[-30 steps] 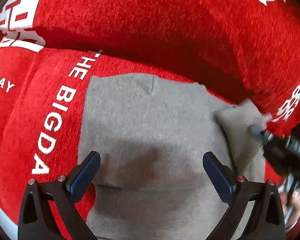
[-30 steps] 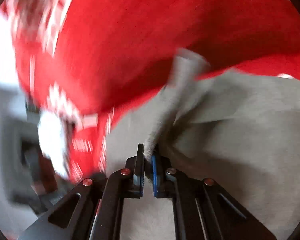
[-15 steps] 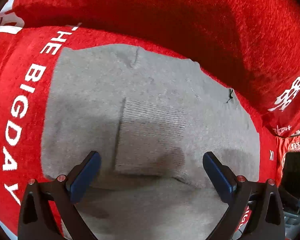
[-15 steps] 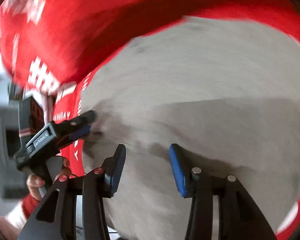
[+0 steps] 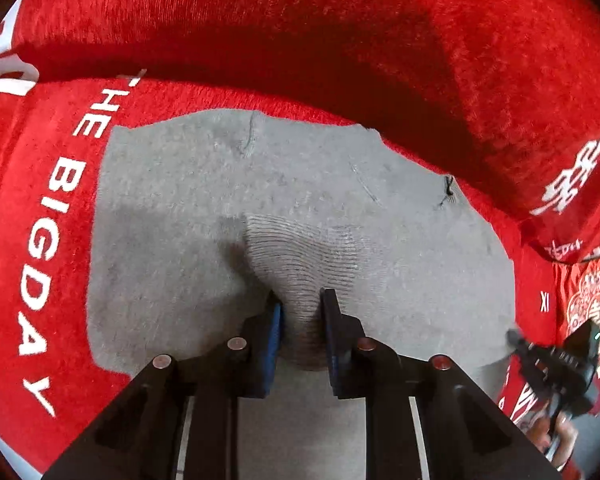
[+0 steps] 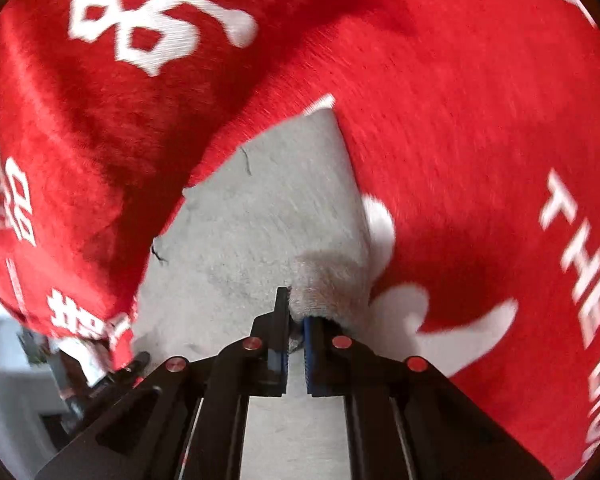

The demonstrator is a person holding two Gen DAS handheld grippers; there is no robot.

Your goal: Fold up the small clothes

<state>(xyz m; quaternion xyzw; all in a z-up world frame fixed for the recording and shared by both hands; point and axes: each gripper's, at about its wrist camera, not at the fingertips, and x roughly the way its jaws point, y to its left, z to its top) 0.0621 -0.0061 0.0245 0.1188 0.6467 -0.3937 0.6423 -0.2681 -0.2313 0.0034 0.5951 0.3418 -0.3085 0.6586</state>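
A small grey knit garment lies flat on a red plush cover. Its ribbed cuff is folded onto the middle. My left gripper is shut on that ribbed cuff and bunches it between the pads. In the right wrist view the same grey garment shows, and my right gripper is shut on a thick folded edge of it. The right gripper also shows at the right edge of the left wrist view.
The red cover has white lettering and rises in a big fold behind the garment. In the right wrist view the same red cover surrounds the garment. A grey floor and dark furniture lie past the cover's lower left edge.
Both grippers were open half a second ago. The left one has closed on the ribbed cuff. The right one has moved to the garment's edge and closed on it.
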